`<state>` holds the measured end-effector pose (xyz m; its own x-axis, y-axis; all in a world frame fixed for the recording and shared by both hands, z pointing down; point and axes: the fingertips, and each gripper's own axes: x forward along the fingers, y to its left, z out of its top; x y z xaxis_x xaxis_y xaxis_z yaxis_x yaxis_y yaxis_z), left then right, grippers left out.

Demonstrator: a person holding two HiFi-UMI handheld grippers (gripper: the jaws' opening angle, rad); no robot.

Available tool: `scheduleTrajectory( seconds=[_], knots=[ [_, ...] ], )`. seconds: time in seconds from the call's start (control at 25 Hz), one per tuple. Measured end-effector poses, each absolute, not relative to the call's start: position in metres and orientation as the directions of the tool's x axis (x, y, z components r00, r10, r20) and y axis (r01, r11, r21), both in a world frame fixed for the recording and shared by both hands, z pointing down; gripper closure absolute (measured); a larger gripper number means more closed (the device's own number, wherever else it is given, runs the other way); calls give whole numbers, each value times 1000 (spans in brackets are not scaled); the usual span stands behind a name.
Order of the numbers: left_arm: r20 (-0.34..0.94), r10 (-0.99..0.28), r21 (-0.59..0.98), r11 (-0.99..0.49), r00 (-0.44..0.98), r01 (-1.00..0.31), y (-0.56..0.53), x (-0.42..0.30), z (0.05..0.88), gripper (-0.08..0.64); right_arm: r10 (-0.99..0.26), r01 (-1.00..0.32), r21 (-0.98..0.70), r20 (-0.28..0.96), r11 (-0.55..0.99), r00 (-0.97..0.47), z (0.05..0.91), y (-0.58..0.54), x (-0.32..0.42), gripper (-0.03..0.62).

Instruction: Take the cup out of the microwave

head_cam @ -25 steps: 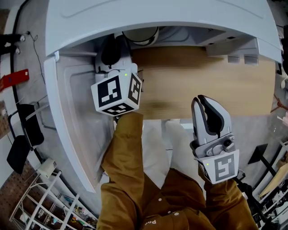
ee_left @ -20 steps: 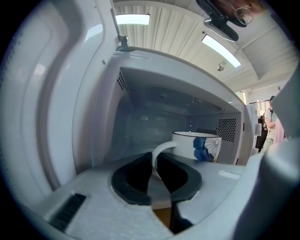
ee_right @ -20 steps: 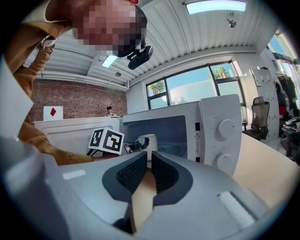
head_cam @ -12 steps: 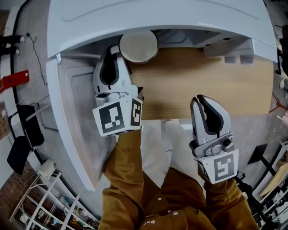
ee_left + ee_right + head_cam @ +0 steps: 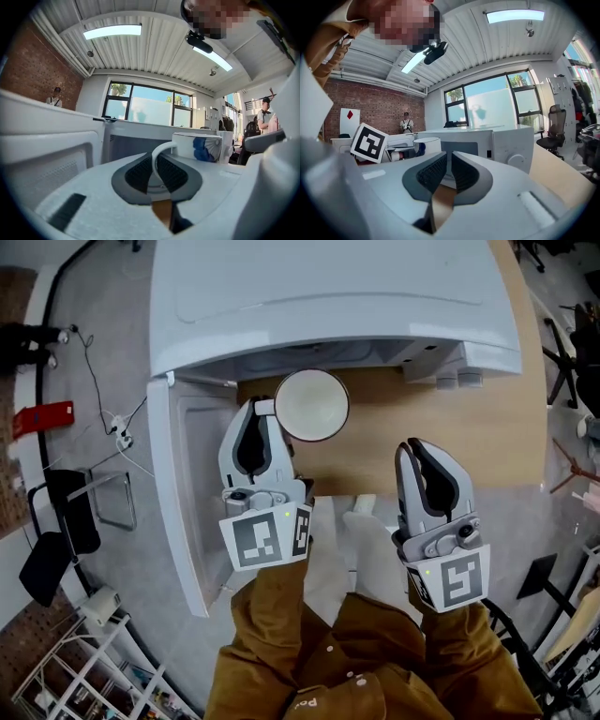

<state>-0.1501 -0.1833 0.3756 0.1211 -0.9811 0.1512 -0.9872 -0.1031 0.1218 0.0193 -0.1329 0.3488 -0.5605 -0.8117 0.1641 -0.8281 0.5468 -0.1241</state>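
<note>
A white cup [image 5: 311,405] with a blue print hangs outside the white microwave [image 5: 328,296], over the wooden table [image 5: 441,437]. My left gripper [image 5: 263,405] is shut on its handle; in the left gripper view the thin white handle [image 5: 156,158] runs between the pads, with the cup body [image 5: 201,146] just beyond. My right gripper [image 5: 419,444] hovers over the table's near edge, to the right of the cup. Its jaws are closed to a thin slit with nothing between them [image 5: 446,171]. In the right gripper view the cup [image 5: 426,143] shows to the left, beside the left gripper's marker cube [image 5: 369,142].
The microwave door [image 5: 187,502] hangs open to the left, beside my left gripper. The microwave's knob panel [image 5: 516,146] faces the right gripper. Cables, a black chair and a white wire rack [image 5: 84,652] are on the floor at left. People stand far off in the room.
My left gripper has drawn back out of the microwave with the cup, which now shows whole over the table. The right gripper has risen slightly.
</note>
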Motion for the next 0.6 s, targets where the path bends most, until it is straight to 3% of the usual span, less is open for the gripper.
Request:
scheduleTrajectory(
  seconds=[0.6],
  knots=[
    [181, -962, 155, -180, 207, -971, -112, -117, 283, 517, -837, -845, -43, 114, 534, -535, 260, -143, 41, 588]
  ],
)
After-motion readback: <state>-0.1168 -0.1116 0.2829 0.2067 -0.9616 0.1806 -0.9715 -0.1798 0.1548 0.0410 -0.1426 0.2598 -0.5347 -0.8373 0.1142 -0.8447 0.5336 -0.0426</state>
